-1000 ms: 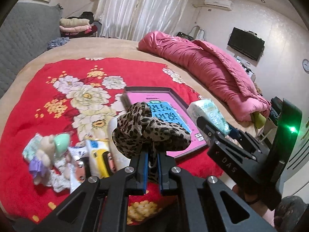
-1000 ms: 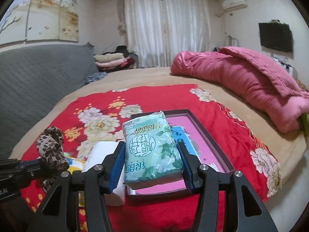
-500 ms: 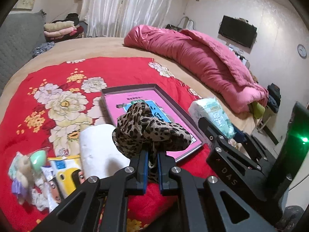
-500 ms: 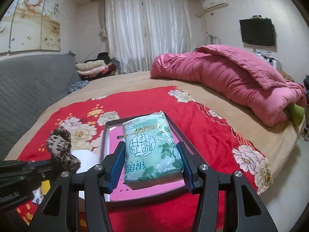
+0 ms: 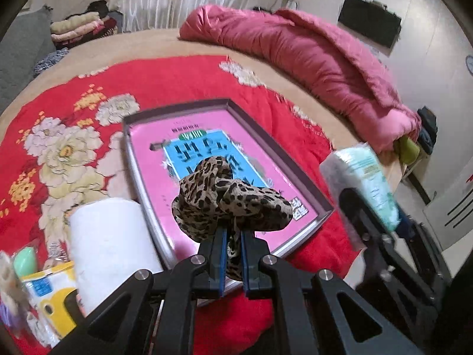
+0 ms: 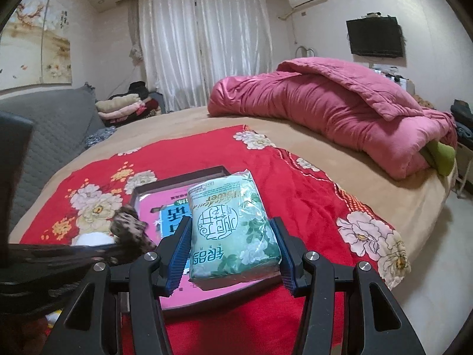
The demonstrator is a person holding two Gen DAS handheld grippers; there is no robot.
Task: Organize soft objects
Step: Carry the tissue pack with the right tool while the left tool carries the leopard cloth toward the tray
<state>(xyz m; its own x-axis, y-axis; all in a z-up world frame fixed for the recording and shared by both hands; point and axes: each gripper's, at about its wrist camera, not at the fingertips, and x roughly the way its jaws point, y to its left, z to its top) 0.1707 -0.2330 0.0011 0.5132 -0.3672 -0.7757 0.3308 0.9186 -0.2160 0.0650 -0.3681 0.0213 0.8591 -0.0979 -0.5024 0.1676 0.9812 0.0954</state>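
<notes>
My left gripper (image 5: 233,236) is shut on a leopard-print scrunchie (image 5: 227,201) and holds it above the near end of a shallow pink-lined tray (image 5: 142,174) on the red floral blanket. My right gripper (image 6: 230,236) is shut on a green tissue pack (image 6: 230,227), also held above the tray (image 6: 177,179). The right gripper with its pack (image 5: 366,183) shows at the right of the left wrist view. The scrunchie (image 6: 130,227) shows at the left of the right wrist view.
A white paper roll (image 5: 109,242) stands left of the tray. A yellow pack (image 5: 50,298) and small toys (image 5: 23,263) lie at the near left. A rolled pink duvet (image 6: 334,112) lies across the far right of the bed. Folded clothes (image 6: 121,108) sit at the back.
Both grippers have moved right and forward over the tray with their loads. The toys and yellow pack have slid toward the left edge of the left wrist view.
</notes>
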